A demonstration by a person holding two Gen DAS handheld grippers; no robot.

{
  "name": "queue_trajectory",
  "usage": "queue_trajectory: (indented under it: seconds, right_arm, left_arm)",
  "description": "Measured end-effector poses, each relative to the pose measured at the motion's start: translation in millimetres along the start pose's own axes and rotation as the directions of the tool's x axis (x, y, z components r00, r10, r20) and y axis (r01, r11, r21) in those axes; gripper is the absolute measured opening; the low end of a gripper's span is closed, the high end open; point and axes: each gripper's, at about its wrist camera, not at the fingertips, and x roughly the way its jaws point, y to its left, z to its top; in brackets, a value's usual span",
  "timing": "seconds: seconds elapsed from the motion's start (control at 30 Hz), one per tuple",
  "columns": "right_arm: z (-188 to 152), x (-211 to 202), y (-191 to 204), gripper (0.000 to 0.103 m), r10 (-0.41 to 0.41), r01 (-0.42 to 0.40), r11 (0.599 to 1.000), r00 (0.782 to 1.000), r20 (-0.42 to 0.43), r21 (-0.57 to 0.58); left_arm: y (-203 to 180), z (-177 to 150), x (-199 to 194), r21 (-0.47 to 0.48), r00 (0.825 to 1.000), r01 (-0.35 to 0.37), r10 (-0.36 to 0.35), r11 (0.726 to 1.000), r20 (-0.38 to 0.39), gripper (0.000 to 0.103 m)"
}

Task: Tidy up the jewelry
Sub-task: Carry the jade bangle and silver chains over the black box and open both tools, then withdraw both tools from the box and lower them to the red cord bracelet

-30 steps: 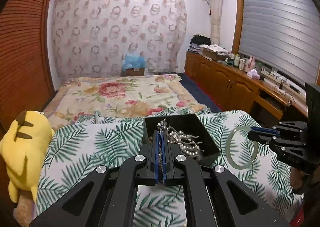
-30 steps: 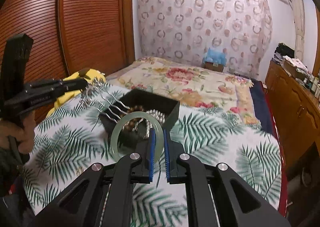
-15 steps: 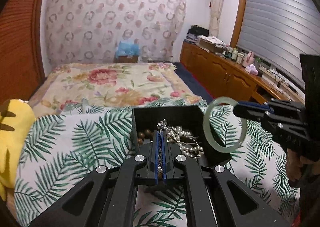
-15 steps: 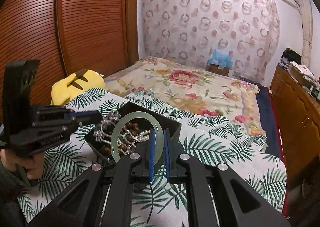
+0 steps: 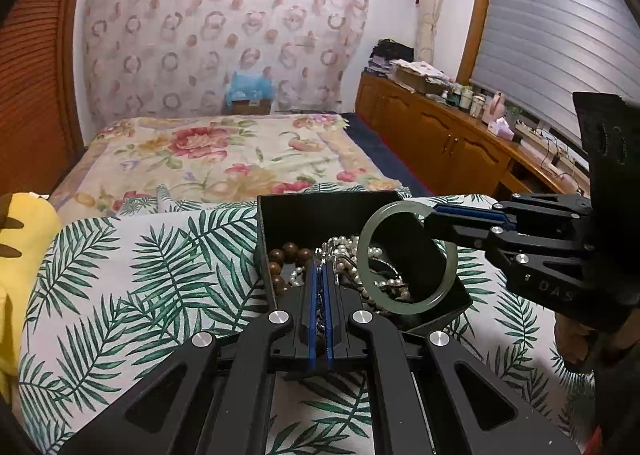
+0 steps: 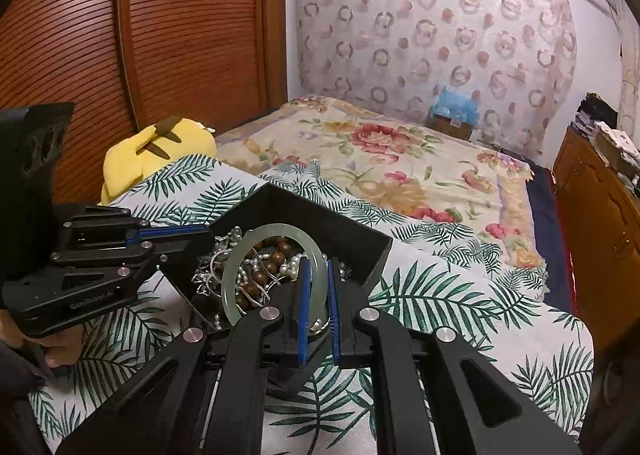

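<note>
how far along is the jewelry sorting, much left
Done: the wooden bead bracelet and pearl strands already lie in the black box. In hand: the right hand-held gripper grips the jade bangle over the box, not yet released, and the left hand-held gripper is shut on a silver chain above it. Left: dropping both in. No other loose jewelry shows on the leaf-print cloth.

Your open-topped black square box point(image 5: 320, 211) sits on the palm-leaf-print cloth point(image 5: 132, 279), with the floral bedspread point(image 5: 224, 155) behind it. Inside the box lie the round brown wooden beads point(image 5: 290, 251) and the white pearl strand point(image 5: 344, 251). Your left gripper point(image 5: 319, 275) reaches in from the near side; your right gripper point(image 6: 316, 271) comes from the right, holding the pale green jade bangle point(image 5: 406, 257) upright over the box. The yellow plush toy point(image 6: 156, 147) lies left of the box, at the cloth's edge.
</note>
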Motion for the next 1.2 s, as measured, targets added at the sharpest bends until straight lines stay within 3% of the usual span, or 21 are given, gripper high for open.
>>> queue_trajectory:
  seconds: [0.5,0.6,0.83,0.9,0.97,1.2]
  right_arm:
    - [-0.3,5.9,-1.1,0.010,-0.003,0.003,1.000,1.000,-0.016,-0.001]
    - [-1.9,9.9,-1.0,0.010,0.000,-0.001,1.000,1.000,-0.025,-0.005]
    - [-2.7,21.2,3.5,0.010,0.005,-0.006,1.000,0.999,-0.053,-0.027]
    - [-3.3,22.6,4.6,0.011,0.008,-0.009,1.000,0.998,-0.059,-0.028]
    - [-3.4,22.7,4.6,0.011,0.005,-0.007,1.000,0.998,-0.058,-0.022]
    - [-4.7,9.5,3.1,0.013,0.003,-0.003,1.000,0.999,-0.035,-0.002]
  left_arm:
    - [1.4,-0.5,-4.0,-0.004,0.999,-0.028,0.028,1.000,0.021,0.004]
    - [5.2,0.2,-9.8,-0.012,0.998,-0.039,0.039,0.999,0.041,0.019]
    - [16.2,4.8,-18.9,-0.038,0.995,-0.061,0.063,0.997,0.071,0.024]
    - [19.2,6.0,-20.0,-0.045,0.995,-0.068,0.071,0.997,0.076,0.029]
    - [22.3,5.7,-21.8,-0.056,0.993,-0.079,0.084,0.995,0.088,0.041]
    - [22.2,7.4,-25.9,-0.062,0.990,-0.095,0.100,0.994,0.100,0.049]
